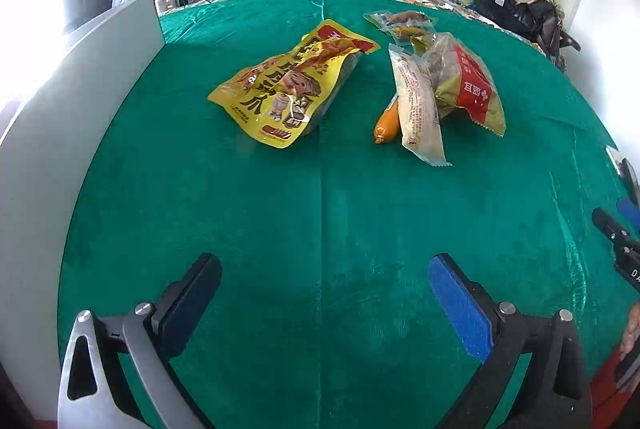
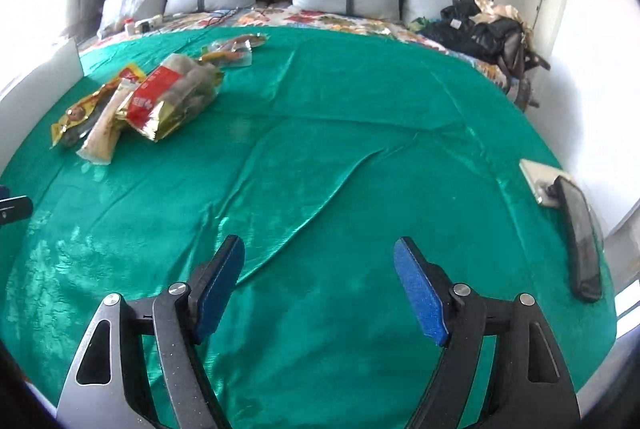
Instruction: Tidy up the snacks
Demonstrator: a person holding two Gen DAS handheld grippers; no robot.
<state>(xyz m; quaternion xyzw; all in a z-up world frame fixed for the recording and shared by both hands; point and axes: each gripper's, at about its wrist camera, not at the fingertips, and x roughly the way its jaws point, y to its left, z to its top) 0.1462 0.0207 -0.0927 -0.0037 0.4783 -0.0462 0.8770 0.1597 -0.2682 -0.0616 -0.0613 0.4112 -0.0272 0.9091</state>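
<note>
Green satin-like cloth [image 1: 320, 209] covered the bed that carried everything, and we judged the sorting hardly begun. Toward the far edge of the cloth, left of its middle crease in the left wrist view, the yellow snack bag [image 1: 288, 89] lay by itself. Just right of the crease the other snacks sat in a loose heap: a white sleeve pack [image 1: 418, 105] lay over part of an orange sausage [image 1: 387, 121], with a red-and-gold bag [image 1: 468, 81] against it and a clear packet [image 1: 404, 25] beyond them, nearer the pillows. A white board [image 1: 80, 89] stood along the left edge of the cloth; we saw no box or tray for the snacks.

Our left gripper [image 1: 324, 293] hung over bare cloth near the front edge, its jaws spread wide and holding nothing. Our right gripper [image 2: 320, 281] was likewise over bare, wrinkled cloth, well apart from the heap at the far left corner in its view, jaws apart and empty. A dark flat device [image 2: 580, 233] lay by the right edge.

As we read it, nothing was yet grouped or lined up; every pack was left to pick and place.
</note>
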